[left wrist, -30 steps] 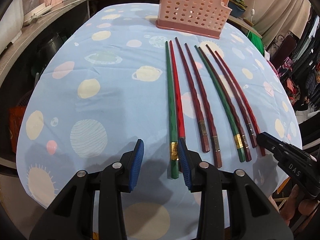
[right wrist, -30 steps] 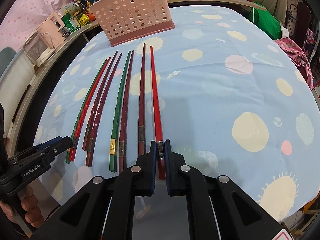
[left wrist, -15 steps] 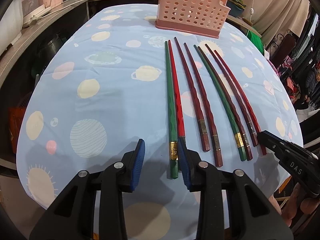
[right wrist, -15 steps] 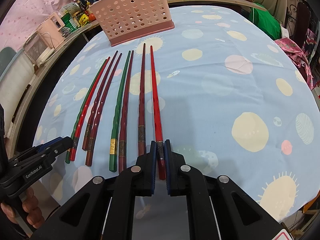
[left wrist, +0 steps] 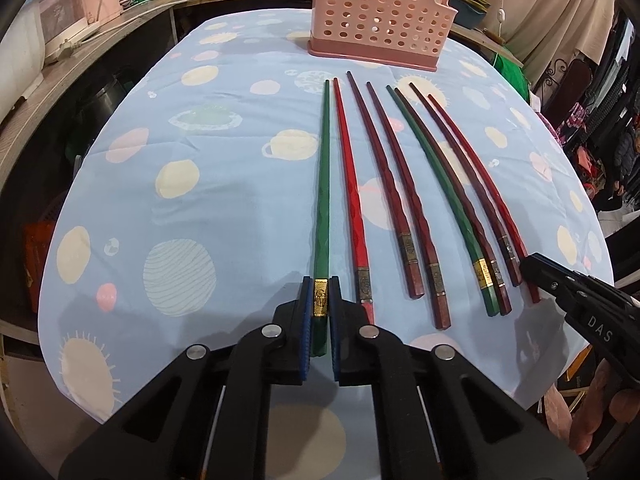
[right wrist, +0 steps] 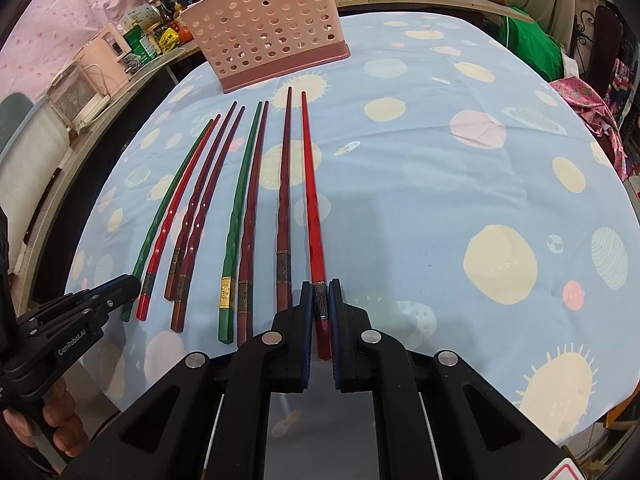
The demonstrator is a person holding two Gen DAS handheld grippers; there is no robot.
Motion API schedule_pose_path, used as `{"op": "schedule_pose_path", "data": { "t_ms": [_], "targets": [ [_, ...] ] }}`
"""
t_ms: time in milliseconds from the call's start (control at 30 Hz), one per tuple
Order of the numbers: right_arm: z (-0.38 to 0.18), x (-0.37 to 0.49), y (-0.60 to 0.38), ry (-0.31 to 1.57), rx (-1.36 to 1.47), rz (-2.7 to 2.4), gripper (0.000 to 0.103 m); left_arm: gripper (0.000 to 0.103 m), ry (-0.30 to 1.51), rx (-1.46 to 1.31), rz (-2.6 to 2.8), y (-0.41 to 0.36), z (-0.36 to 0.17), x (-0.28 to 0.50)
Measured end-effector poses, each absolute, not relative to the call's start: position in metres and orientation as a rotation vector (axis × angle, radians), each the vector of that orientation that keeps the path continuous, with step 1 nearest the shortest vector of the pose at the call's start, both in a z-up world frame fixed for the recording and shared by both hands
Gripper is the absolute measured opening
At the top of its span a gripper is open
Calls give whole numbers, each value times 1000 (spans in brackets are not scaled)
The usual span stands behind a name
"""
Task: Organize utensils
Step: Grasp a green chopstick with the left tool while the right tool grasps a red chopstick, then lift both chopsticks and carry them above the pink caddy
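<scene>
1. Our left gripper (left wrist: pixel 321 300) has just squeezed its blue pads shut on the green chopstick (left wrist: pixel 322 200), right at its gold band, near the table edge closest to us
2. Our right gripper (right wrist: pixel 321 300) is pinched tight on the bright red chopstick (right wrist: pixel 310 200) at the far right end of the row
3. Both chopsticks lie flat on the blue cloth (left wrist: pixel 200 208) with suns and planets on it
4. Between them lie six more chopsticks (left wrist: pixel 404 184), side by side, some dark red, one red and one green, tips pointing away from us
5. Just past the tips stands the pink basket (left wrist: pixel 380 12) with round holes, upright on the cloth
6. Behind it runs a counter (left wrist: pixel 132 8) with boxes and jars
</scene>
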State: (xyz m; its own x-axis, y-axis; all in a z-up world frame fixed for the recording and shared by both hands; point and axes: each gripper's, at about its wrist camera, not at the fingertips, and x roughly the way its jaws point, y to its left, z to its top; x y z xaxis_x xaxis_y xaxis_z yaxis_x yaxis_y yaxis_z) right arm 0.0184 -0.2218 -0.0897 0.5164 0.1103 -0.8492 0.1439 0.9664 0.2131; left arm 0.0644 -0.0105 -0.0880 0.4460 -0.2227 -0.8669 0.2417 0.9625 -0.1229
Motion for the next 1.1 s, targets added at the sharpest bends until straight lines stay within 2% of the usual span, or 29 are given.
{"op": "schedule_pose_path", "data": {
  "t_ms": [467, 1100],
  "targets": [
    [-79, 14, -226, 1009, 285, -21, 7, 7, 1044, -4, -283, -6, -72, 62],
    [26, 39, -254, 760, 306, -33, 7, 7, 838, -90, -276, 11, 27, 106]
  ]
}}
